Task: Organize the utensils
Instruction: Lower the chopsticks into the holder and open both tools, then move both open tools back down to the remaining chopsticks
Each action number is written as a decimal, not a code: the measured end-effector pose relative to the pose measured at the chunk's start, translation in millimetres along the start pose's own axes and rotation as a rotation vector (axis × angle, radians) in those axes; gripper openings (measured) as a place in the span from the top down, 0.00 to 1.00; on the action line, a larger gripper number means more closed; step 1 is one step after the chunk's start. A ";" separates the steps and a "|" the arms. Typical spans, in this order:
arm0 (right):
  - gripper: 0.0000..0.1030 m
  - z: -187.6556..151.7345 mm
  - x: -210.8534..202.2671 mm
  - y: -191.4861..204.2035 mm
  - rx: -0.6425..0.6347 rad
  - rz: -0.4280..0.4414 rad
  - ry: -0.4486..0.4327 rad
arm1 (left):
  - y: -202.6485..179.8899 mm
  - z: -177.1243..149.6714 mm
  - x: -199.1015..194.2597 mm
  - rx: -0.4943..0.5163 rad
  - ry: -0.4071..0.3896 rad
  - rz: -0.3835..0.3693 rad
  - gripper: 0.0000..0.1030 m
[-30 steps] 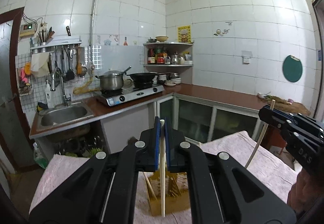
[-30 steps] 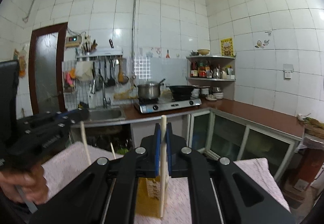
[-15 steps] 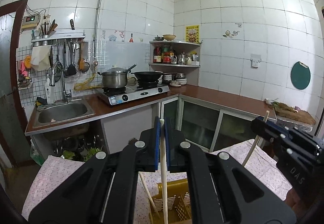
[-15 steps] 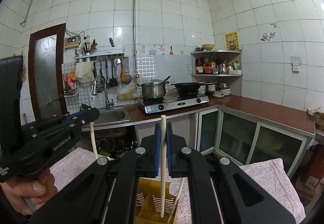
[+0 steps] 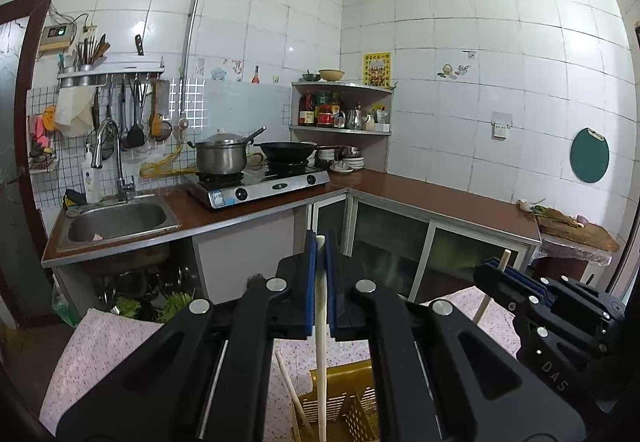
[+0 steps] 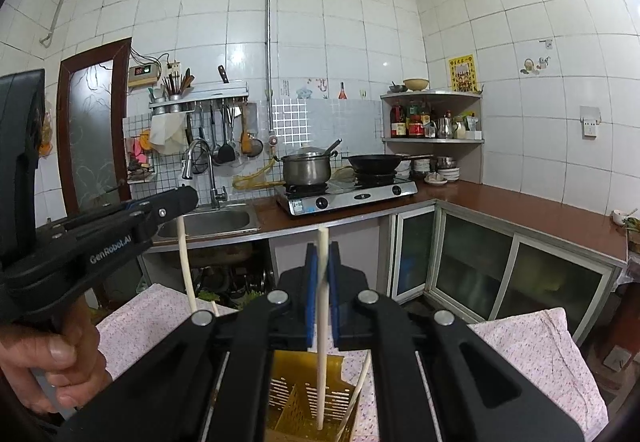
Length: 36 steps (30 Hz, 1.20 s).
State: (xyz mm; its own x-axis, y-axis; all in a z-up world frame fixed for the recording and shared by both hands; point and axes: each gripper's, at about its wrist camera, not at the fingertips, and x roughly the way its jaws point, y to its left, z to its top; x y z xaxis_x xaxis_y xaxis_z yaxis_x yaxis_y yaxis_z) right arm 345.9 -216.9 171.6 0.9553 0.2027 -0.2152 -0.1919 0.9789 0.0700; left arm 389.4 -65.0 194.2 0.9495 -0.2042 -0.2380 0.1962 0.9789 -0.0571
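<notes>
A left tool [image 5: 320, 254] is clenched on a pale chopstick [image 5: 321, 342], its blue pads [image 5: 310, 282] pressed against the stick from both sides and the stick's blunt top poking just above the fingertips. The chopstick hangs upright, its lower end reaching down into a yellow slotted utensil basket [image 5: 352, 402] that stands on a desk draped in a pink speckled cloth [image 5: 104, 350]. A second loose chopstick [image 5: 290, 390] leans at a tilt in the basket just beside the held one. A right tool [image 6: 322, 258] is likewise closed tight on a chopstick of its own [image 6: 321, 342], blue pads [image 6: 312, 282] flanking it, the stick upright with its tip inside the same yellow basket [image 6: 308, 398]; another pale stick [image 6: 358, 394] leans against the basket's right inner wall. In the right wrist view, the left tool [image 6: 180, 202] enters from the left edge, a bare hand [image 6: 52, 358] wrapped round its grip, its chopstick [image 6: 186, 262] hanging down toward the cloth [image 6: 540, 354]. In the left wrist view, the right tool [image 5: 494, 274] shows at the right, the stick [image 5: 494, 290] it carries slanting through its fingers. Beyond the desk, a kitchen counter holds a steel sink [image 5: 116, 218], a two-burner gas stove [image 5: 260, 182] bearing a lidded steel pot [image 5: 222, 158] and a black wok [image 5: 288, 150], with a corner shelf of bottles [image 5: 340, 110] above and a green round board [image 5: 589, 156] hanging on the white tiled wall.
</notes>
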 end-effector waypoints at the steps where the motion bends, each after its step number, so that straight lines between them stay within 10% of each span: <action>1: 0.94 -1.7 1.9 0.0 0.001 -0.002 0.006 | 0.8 -2.5 3.5 -0.001 0.008 0.003 0.97; 18: 0.94 -45.7 39.9 -19.6 0.054 -0.044 0.145 | 22.4 -68.1 71.0 -0.014 0.206 0.052 0.95; 20: 0.93 -47.1 41.1 -27.3 0.071 -0.067 0.146 | 28.3 -76.0 77.3 -0.014 0.227 0.073 0.73; 25: 0.93 -42.8 22.8 -44.1 0.087 -0.100 0.113 | 40.7 -77.1 65.0 -0.014 0.220 0.092 0.63; 29: 0.59 -50.6 -4.5 -58.5 0.069 -0.116 0.134 | 60.3 -75.7 36.9 -0.011 0.212 0.124 0.52; 36: 0.59 -103.5 -58.4 -97.0 0.104 -0.189 0.266 | 110.0 -78.2 -20.4 -0.077 0.189 0.212 0.50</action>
State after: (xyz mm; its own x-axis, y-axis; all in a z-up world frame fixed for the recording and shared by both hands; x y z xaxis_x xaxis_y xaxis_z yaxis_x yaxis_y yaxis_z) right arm 285.5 -321.1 76.5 0.8773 0.0311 -0.4790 0.0198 0.9947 0.1008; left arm 372.4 46.2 117.0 0.9038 -0.0004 -0.4280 -0.0274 0.9979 -0.0587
